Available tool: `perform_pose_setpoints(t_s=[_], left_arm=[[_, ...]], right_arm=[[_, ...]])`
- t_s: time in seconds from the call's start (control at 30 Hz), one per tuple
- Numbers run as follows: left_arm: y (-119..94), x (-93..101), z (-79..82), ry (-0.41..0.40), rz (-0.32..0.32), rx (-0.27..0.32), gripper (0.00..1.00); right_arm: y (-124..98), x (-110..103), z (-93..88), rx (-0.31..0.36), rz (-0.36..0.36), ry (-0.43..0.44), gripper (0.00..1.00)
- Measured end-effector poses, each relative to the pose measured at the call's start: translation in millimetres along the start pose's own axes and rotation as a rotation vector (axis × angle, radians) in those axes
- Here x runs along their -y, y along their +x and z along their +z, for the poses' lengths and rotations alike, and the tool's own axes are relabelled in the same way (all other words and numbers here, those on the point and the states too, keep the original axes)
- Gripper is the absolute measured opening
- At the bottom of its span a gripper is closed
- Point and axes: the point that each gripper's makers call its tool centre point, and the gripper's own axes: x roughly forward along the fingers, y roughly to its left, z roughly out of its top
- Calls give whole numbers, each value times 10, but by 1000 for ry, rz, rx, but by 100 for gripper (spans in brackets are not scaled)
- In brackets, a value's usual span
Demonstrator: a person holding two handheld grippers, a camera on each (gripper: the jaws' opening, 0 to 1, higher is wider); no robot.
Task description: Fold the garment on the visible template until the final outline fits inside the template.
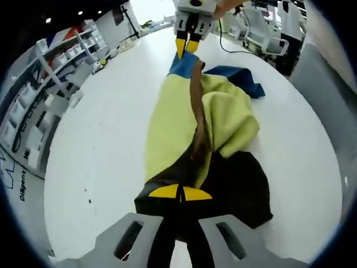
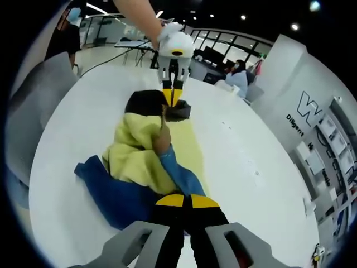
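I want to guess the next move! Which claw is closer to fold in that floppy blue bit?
Right, probably. The right claw pinches the blue end of the garment, beside the loose blue flap; the left claw pinches the far black end.

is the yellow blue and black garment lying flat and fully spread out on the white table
No, the yellow, blue and black fleece garment lies bunched and folded over itself in a long heap on the white table.
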Motion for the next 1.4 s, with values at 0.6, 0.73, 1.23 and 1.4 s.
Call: perform_pose_setpoints(t_s=[0.6, 0.73, 1.23, 1.4], left_arm=[[-356, 307, 65, -82, 68, 39, 0], [-455, 514, 95, -94, 58, 47, 0], [-1018, 1180, 346, -279, -85, 174, 0], [-1135, 1220, 367, -345, -140, 208, 0]], right_arm=[[-134, -32, 150, 23, -17, 19, 0], [-185, -70, 226, 33, -11, 10, 0], [-571, -633, 595, 116, 285, 33, 0], [-661, -704, 752, 173, 385, 111, 0]])
